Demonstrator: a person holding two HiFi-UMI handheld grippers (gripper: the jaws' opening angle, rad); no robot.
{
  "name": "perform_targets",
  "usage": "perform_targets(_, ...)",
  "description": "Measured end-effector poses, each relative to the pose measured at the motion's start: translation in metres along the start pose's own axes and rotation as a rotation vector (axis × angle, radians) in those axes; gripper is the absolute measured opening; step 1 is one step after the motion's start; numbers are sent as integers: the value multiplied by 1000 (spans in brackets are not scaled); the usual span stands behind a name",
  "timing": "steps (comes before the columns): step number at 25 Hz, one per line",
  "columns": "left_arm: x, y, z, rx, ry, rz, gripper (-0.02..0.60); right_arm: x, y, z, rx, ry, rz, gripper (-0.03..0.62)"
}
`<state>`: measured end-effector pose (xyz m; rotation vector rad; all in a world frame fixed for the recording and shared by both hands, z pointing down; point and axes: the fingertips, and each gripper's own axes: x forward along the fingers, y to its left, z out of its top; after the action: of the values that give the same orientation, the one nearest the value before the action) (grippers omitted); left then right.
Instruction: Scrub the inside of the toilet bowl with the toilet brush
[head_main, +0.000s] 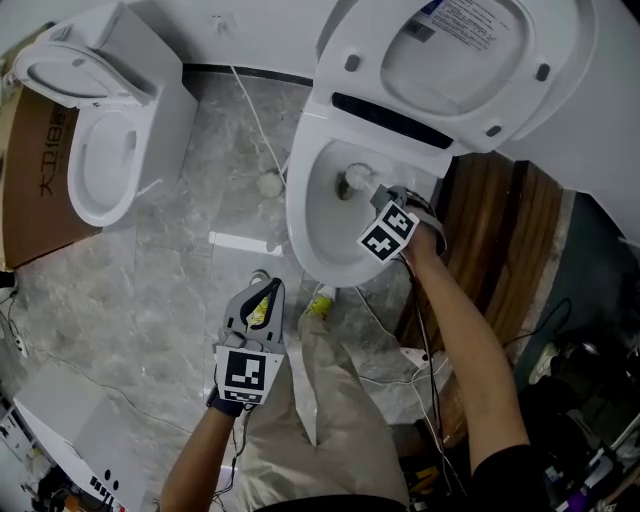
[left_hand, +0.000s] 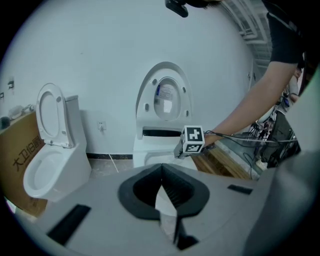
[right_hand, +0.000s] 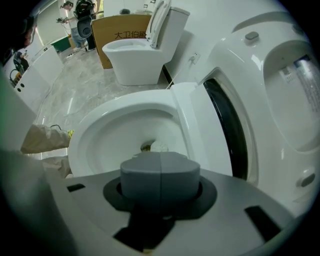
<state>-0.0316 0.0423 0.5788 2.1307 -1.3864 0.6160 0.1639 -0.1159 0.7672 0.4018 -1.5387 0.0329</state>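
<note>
The white toilet bowl (head_main: 322, 235) stands with seat and lid (head_main: 470, 60) raised. My right gripper (head_main: 384, 197) reaches over the bowl's right rim and is shut on the toilet brush, whose pale head (head_main: 355, 178) sits low in the bowl near the drain. In the right gripper view the jaws (right_hand: 160, 172) meet along a seam, and the brush head (right_hand: 156, 146) peeks out just beyond them; the handle is hidden. My left gripper (head_main: 266, 292) hangs low in front of the bowl, beside my leg, shut on nothing. It (left_hand: 162, 186) faces the toilet (left_hand: 160, 150) from a distance.
A second toilet (head_main: 100, 150) stands at the left beside a cardboard box (head_main: 35, 185). Wooden boards (head_main: 495, 240) lie right of the bowl, with cables (head_main: 420, 380) trailing over the floor. A white round object (head_main: 268, 184), a white strip (head_main: 240, 242) and a yellow-green item (head_main: 320, 300) lie on the marble floor.
</note>
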Motion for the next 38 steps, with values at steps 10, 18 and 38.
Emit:
perform_targets(10,-5,6,-1,-10,7,20,11,0,11,-27,6,45,17,147)
perform_targets(18,-1,-12,2,-5,10,-15,11,-6,22,-34,7,67,41,147)
perform_targets(38,-20,-13,-4,47,29,-94,11,-23,87,-23,-28,124,104,153)
